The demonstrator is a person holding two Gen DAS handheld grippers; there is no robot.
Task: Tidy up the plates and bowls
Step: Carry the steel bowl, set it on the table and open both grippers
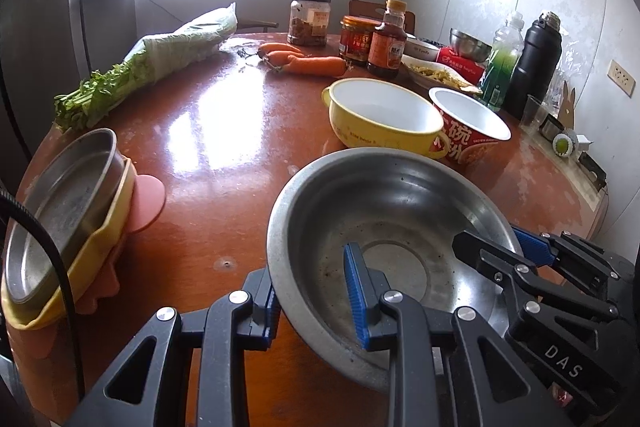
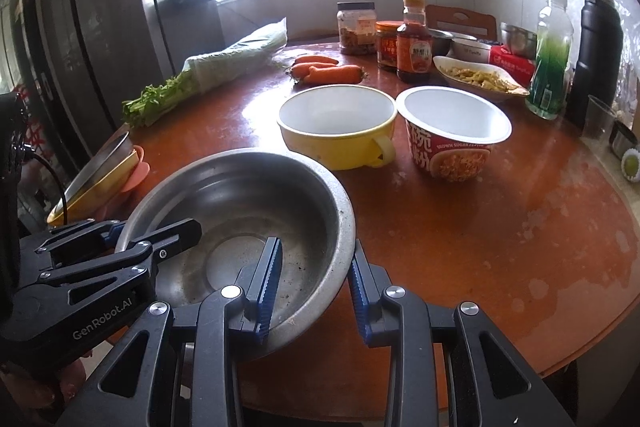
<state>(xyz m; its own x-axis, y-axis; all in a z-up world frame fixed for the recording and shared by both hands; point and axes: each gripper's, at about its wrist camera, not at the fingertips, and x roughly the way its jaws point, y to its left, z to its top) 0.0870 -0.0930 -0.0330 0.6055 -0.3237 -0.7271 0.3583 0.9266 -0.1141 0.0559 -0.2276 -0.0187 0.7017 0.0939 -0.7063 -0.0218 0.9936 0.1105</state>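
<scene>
Left wrist view: left gripper point(image 1: 314, 301) pinches the round, dull-scuffed stainless steel bowl's point(image 1: 384, 211) near rim between ribbed blue pads; right gripper point(image 2: 314, 291) clamps its opposite rim.

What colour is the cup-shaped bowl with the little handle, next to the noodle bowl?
The bowl with the handle is yellow outside and white inside, best seen from the right wrist view.

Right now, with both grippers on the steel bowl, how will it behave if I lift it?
The steel bowl looks thin, probably light and stiff. Its smooth rim could slip in the left gripper or the right gripper. Empty and held on opposite sides, it should stay level.
</scene>
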